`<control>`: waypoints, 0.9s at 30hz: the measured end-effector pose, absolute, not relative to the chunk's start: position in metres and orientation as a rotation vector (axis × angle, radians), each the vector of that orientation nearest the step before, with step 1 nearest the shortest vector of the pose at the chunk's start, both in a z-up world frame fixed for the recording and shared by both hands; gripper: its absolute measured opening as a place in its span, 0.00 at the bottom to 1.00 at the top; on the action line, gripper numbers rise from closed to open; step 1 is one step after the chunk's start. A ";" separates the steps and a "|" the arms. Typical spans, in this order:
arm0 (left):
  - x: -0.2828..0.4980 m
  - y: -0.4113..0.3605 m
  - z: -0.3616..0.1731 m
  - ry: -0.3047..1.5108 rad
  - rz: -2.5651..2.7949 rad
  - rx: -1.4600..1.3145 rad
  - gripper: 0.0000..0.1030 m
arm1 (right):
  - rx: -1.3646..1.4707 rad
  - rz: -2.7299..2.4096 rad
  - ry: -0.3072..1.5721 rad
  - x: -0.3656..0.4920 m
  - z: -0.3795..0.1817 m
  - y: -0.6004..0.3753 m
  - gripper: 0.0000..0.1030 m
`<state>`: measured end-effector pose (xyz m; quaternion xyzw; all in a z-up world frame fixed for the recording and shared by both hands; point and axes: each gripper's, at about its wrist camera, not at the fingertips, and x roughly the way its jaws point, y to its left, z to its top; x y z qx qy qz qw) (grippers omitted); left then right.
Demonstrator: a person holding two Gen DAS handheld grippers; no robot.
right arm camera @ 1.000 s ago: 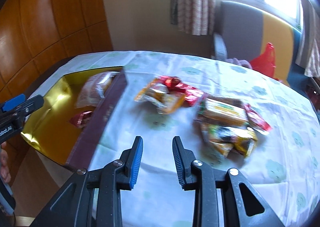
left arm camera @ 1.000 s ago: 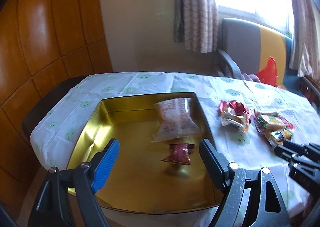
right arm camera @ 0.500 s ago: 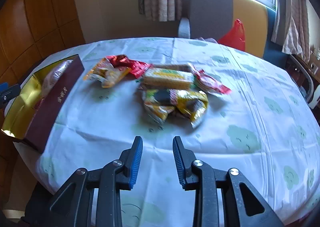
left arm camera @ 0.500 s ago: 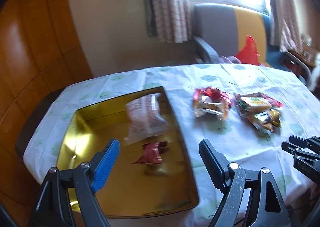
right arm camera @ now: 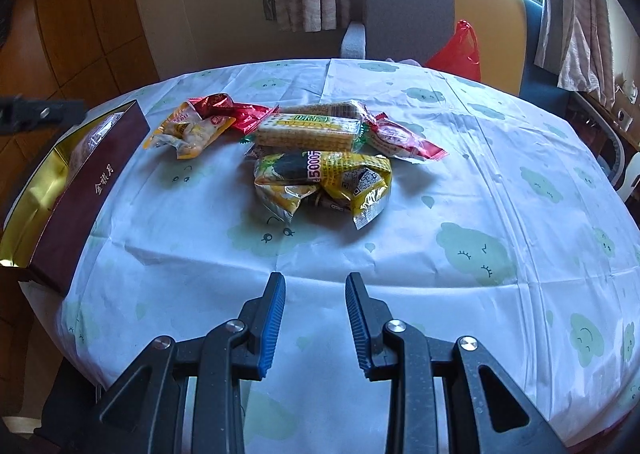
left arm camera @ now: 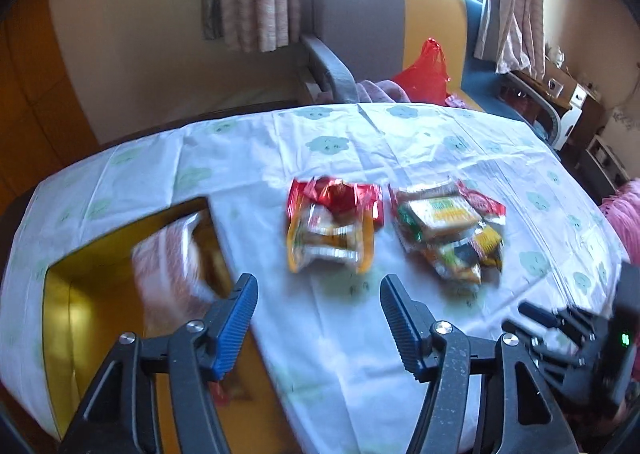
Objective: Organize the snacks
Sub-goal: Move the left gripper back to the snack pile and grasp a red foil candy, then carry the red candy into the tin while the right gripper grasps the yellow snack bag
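Observation:
My left gripper [left arm camera: 318, 286] hangs over the white tablecloth [left arm camera: 340, 334], just right of the gold-lined box [left arm camera: 60, 294]. Its jaws are closing with nothing between them. In front of it lies an orange and red packet pile [left arm camera: 330, 230], and a second pile [left arm camera: 444, 230] to its right. The box holds a pale packet [left arm camera: 172, 254]. My right gripper [right arm camera: 316, 282] stands narrowly open and empty near the table's front edge. It faces a yellow packet [right arm camera: 324, 178], a green cracker pack [right arm camera: 308, 130] and a red packet [right arm camera: 400, 138]. The box's maroon wall [right arm camera: 80, 194] is at the left.
A grey and yellow chair [right arm camera: 400, 6] with a red plastic bag [right arm camera: 460, 50] stands behind the table. Wood panelling [right arm camera: 80, 34] closes the left side. The round table's edge curves close below both grippers. My right gripper's fingers [left arm camera: 536, 314] show at the left view's lower right.
The left gripper has swung right, from over the box to the cloth before the snack piles, and its jaws have narrowed. The right gripper pulled back and sank a little; its jaws are unchanged.

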<state>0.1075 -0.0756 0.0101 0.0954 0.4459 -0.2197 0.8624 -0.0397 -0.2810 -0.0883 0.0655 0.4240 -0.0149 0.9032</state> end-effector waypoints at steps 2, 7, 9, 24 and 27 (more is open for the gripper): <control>0.127 -0.090 0.006 0.976 -0.473 0.228 0.66 | 0.143 -0.022 0.885 -0.039 -0.091 -0.283 0.31; 0.166 -0.117 -0.008 1.010 -0.470 0.258 0.86 | 0.171 -0.014 0.905 -0.036 -0.100 -0.287 0.34; 0.183 -0.129 -0.017 1.041 -0.456 0.244 0.86 | 0.171 -0.009 0.897 -0.036 -0.101 -0.288 0.34; 0.237 -0.173 -0.073 1.121 -0.457 0.185 0.41 | 0.124 0.042 0.868 -0.034 -0.104 -0.283 0.47; 0.227 -0.170 -0.070 1.077 -0.486 0.153 0.40 | 0.131 0.045 0.865 -0.034 -0.105 -0.284 0.47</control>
